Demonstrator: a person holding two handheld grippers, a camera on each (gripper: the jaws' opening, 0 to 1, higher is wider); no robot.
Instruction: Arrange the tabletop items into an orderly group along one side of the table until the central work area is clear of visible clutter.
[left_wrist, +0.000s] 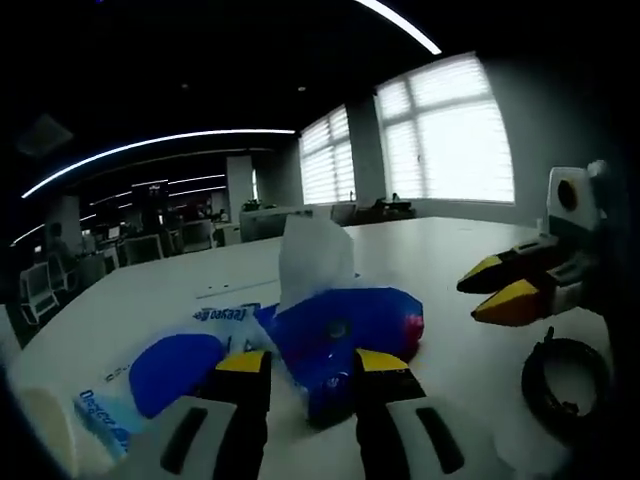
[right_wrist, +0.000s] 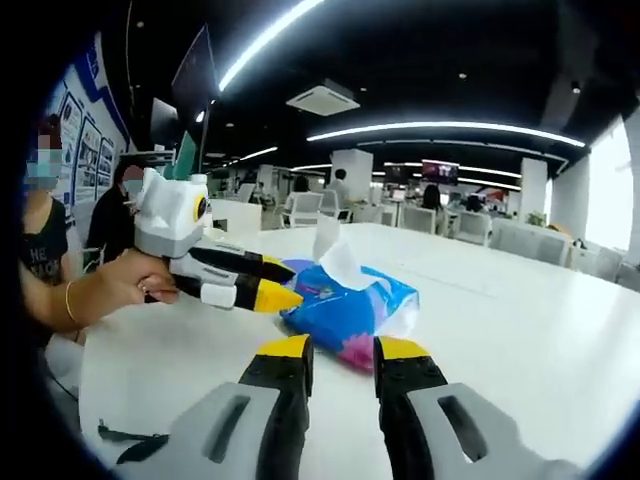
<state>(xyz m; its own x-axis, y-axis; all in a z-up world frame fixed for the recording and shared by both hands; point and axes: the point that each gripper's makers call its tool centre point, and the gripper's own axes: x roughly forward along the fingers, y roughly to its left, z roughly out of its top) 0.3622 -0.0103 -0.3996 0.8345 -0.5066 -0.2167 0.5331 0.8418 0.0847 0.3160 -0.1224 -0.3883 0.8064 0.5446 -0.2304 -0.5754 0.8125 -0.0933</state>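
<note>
Left gripper view, coiled black cable (left_wrist: 565, 385); right gripper view, person's hand (right_wrist: 135, 283)

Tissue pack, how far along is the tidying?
Nothing looks done yet: the blue tissue pack lies mid-table. In hand: both open grippers, left and right, close in on it, neither gripping. Left: moving it and the coiled black cable aside.

Count of things on the surface (right_wrist: 520, 330)

One blue tissue pack (left_wrist: 340, 335), one coiled black cable (left_wrist: 562, 385) at 4 o'clock, two grippers.
</note>
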